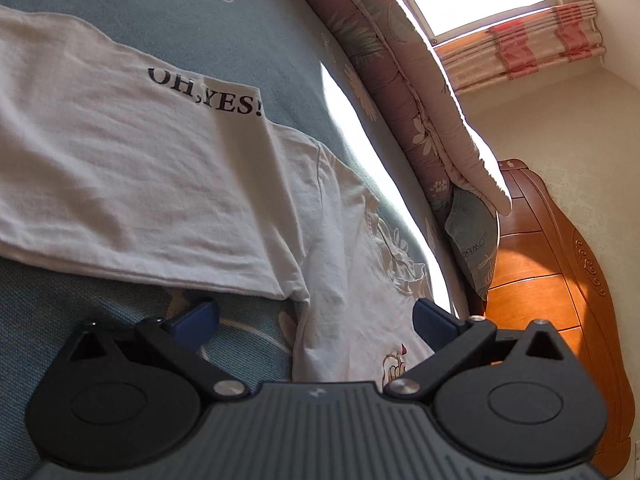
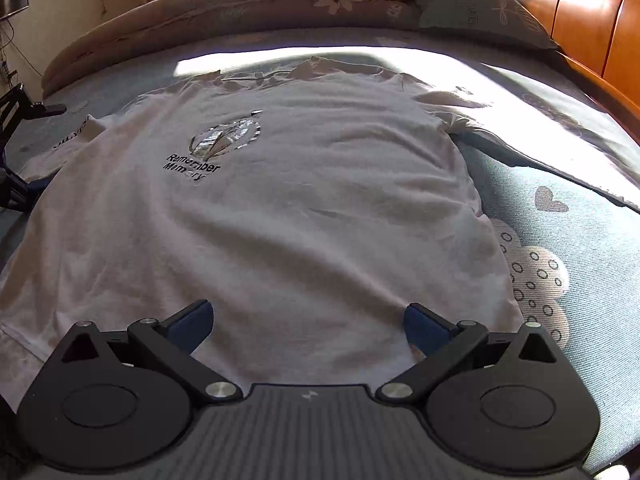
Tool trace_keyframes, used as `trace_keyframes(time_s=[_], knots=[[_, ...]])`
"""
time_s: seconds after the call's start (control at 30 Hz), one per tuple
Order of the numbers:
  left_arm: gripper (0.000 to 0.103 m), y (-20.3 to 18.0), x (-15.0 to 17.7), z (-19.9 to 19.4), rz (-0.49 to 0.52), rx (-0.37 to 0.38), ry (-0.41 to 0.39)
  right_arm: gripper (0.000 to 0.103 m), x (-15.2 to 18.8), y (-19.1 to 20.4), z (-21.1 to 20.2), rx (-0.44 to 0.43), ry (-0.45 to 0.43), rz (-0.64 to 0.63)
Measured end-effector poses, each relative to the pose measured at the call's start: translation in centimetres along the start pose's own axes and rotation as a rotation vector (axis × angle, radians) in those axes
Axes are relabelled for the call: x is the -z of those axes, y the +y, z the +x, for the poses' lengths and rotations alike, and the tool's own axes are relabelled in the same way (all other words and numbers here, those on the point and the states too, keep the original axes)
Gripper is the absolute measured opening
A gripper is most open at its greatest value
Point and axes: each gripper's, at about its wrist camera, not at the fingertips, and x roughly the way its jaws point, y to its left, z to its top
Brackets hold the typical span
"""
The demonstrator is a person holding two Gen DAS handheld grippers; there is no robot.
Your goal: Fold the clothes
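Both the left gripper point(image 1: 316, 316) and right gripper point(image 2: 306, 320) hang released over a white T-shirt point(image 2: 280, 220) spread on the bed point(image 2: 580, 220), print reading "Remember Memory" point(image 2: 191, 168); a folded shirt point(image 1: 120, 180) reads "OH,YES!" point(image 1: 206, 94); pillow point(image 2: 480, 8) far right

Wrinkled white cotton T-shirt point(image 2: 280, 220), glossy wooden headboard point(image 1: 560, 280)

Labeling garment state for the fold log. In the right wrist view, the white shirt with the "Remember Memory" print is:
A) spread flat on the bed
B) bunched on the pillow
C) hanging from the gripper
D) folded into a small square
A: the white shirt lies spread flat on the bed, and the open right gripper at its near hem grips nothing.
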Motion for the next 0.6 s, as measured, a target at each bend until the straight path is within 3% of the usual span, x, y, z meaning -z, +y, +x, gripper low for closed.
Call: trace_keyframes(time_s=[0.2,0.33,0.47,0.6], knots=[[0.102,-1.4,-1.2,2.1,0.052,-0.043,-0.030,0.103,-0.4,0.7,0.9,0.008,-0.005,-0.032],[0.102,-1.1,-0.8,1.7,0.047,-0.041,-0.111,0.103,-0.2,0.8,0.9,0.006,-0.008,-0.047],[0.102,-1.8,-0.3,2.2,0.131,-0.038,-0.078,0.103,0.0,0.7,1.0,0.003,-0.015,-0.054],[0.101,-1.1,-2.4,1.5,0.071,-0.018,-0.109,0.103,0.0,1.1,1.1,0.016,-0.017,-0.071]])
